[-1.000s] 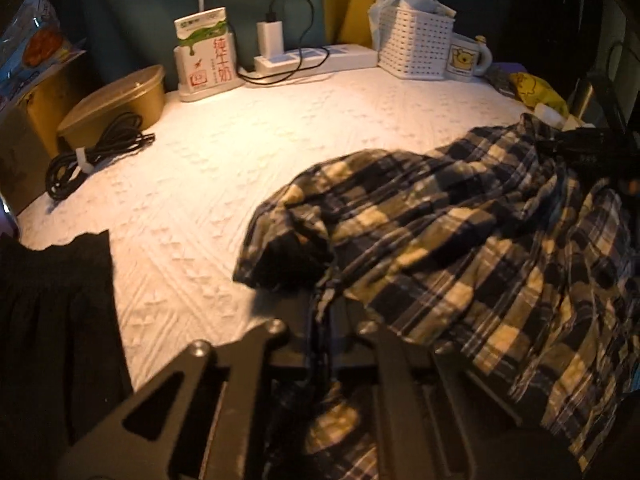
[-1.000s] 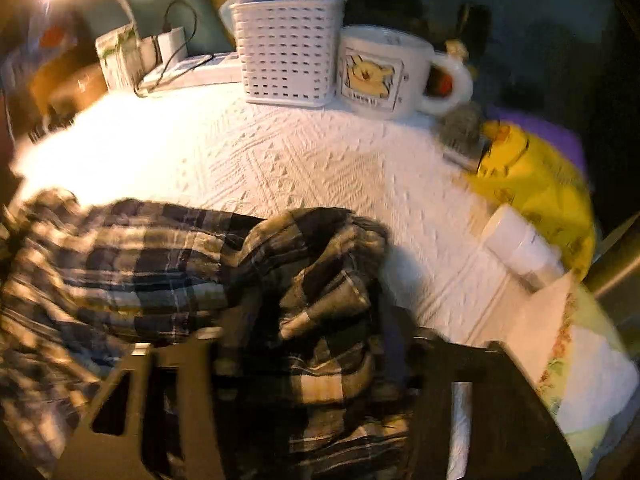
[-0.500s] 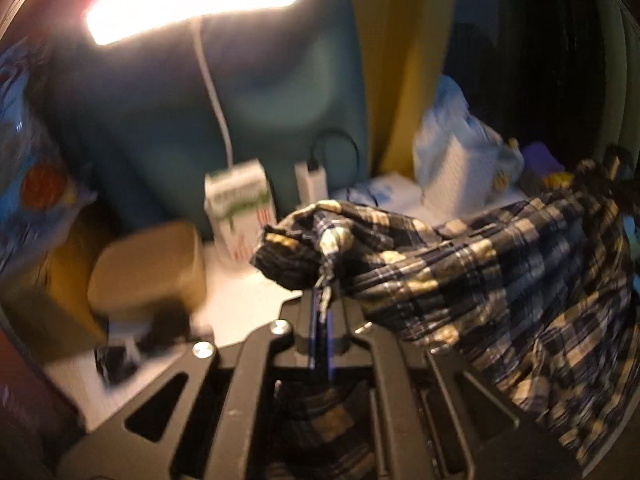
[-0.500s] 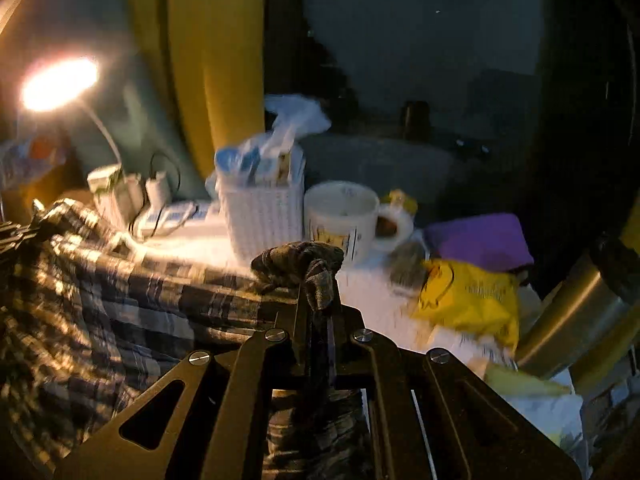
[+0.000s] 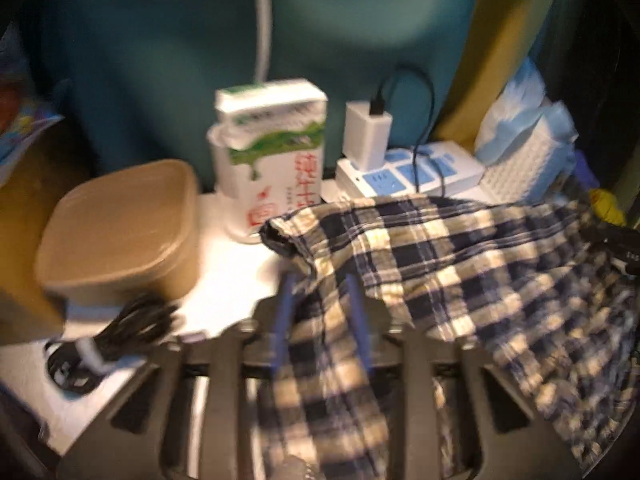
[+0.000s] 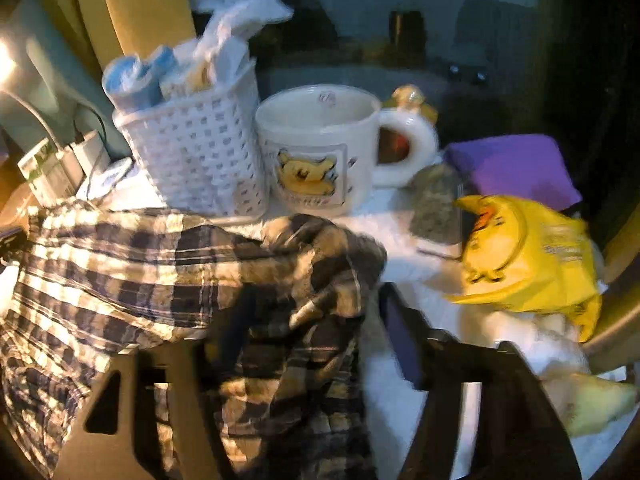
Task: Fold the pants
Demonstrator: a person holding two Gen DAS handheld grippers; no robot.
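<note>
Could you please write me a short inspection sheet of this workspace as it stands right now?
Surface: white textured cover, lamp-lit.
Job's things: plaid pants spread across it, top edge near the back row.
Clutter: milk carton, tan lidded container, white basket, bear mug, yellow packet, purple item.
Grippers: left gripper and right gripper both open, fabric lying between the fingers.
Cables: coiled black cable; charger in power strip.
Surroundings: teal backdrop, dark room.
</note>
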